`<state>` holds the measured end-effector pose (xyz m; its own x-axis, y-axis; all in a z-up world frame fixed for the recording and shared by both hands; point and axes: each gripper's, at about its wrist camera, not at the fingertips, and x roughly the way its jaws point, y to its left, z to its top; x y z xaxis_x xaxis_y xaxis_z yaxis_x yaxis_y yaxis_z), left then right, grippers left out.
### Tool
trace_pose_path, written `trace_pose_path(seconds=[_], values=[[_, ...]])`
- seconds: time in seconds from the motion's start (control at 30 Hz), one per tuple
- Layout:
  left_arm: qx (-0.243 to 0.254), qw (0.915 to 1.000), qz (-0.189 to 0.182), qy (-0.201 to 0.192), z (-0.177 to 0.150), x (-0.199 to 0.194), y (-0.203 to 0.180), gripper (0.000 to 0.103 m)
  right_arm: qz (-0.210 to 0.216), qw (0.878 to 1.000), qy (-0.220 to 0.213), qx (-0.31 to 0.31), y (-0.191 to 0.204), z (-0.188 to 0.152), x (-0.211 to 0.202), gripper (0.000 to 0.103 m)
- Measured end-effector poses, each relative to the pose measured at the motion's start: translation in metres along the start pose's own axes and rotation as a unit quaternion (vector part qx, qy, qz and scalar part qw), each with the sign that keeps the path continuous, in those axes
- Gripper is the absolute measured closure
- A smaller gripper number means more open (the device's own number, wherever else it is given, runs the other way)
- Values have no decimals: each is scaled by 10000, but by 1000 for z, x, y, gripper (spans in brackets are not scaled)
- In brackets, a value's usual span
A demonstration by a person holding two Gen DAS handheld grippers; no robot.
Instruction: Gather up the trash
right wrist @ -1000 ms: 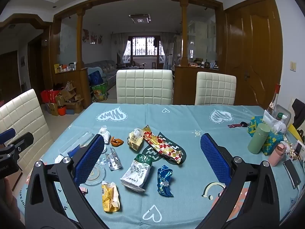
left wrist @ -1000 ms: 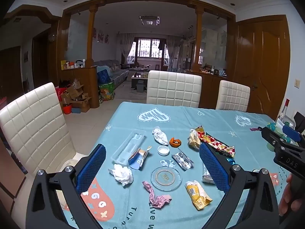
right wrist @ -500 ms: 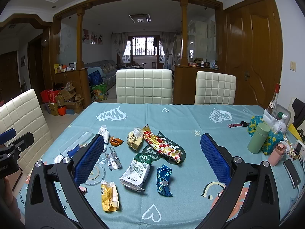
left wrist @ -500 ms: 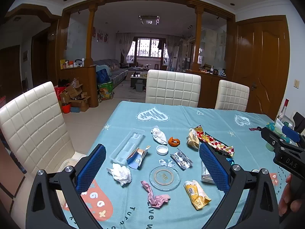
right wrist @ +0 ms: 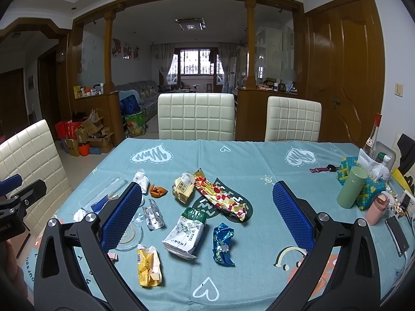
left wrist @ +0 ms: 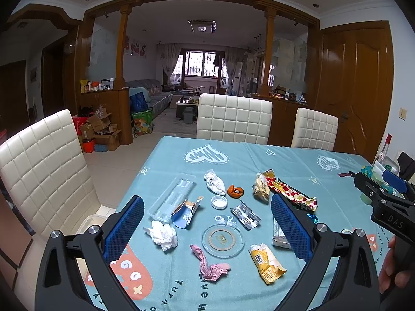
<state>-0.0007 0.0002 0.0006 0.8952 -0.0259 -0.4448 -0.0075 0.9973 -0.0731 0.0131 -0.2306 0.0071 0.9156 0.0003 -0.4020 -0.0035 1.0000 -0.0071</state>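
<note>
Litter lies scattered on a teal tablecloth [left wrist: 233,153]. In the left wrist view I see a crumpled white tissue [left wrist: 163,234], a pink wrapper [left wrist: 207,261], a yellow packet [left wrist: 265,261], a torn blue carton [left wrist: 184,212] and a clear plastic tray [left wrist: 172,197]. My left gripper [left wrist: 206,229] hovers open above them, holding nothing. The right wrist view shows a white-green packet [right wrist: 185,233], a blue foil wrapper [right wrist: 222,241], a red checked wrapper [right wrist: 220,198] and the yellow packet [right wrist: 148,264]. My right gripper [right wrist: 206,219] is open and empty over these.
A glass ashtray [left wrist: 223,238] sits among the litter. At the table's right edge stand a green flask [right wrist: 352,188], a pink bottle [right wrist: 377,208], a tissue box and a phone [right wrist: 396,235]. White chairs [right wrist: 196,119] surround the table. A hand [left wrist: 391,267] grips the right tool.
The left gripper's view has shifted slightly, so the litter sits a little farther up and left in it. The right gripper has barely moved. Both stay open.
</note>
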Motion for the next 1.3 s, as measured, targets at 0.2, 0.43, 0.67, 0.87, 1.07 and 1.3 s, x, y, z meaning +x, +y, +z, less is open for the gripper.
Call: trace_pose_path(seconds=[0.2,0.43,0.67,0.87,1.07,1.3], values=[[2,10000,-3,-2,0,1,-1,7,5,10000,7,-4,0,1,0,4],[10,10000,-6,0,0,1,-1,7,11,10000,9,-1,-1,1,-1,4],[19,10000,-21,7,1,1,-3,7,-4,10000,14,-5,-1,-1,1,4],[20,10000,-25,3,1,0,-3,7,3,10000,19,-1,-1,-2,0,4],[23,10000,-23,8,1,1,-4,7,5,10000,23,3,-1,-1,1,4],[19,10000,-28,9,0,0,-5,7,4,10000,23,6,-1,-1,1,4]])
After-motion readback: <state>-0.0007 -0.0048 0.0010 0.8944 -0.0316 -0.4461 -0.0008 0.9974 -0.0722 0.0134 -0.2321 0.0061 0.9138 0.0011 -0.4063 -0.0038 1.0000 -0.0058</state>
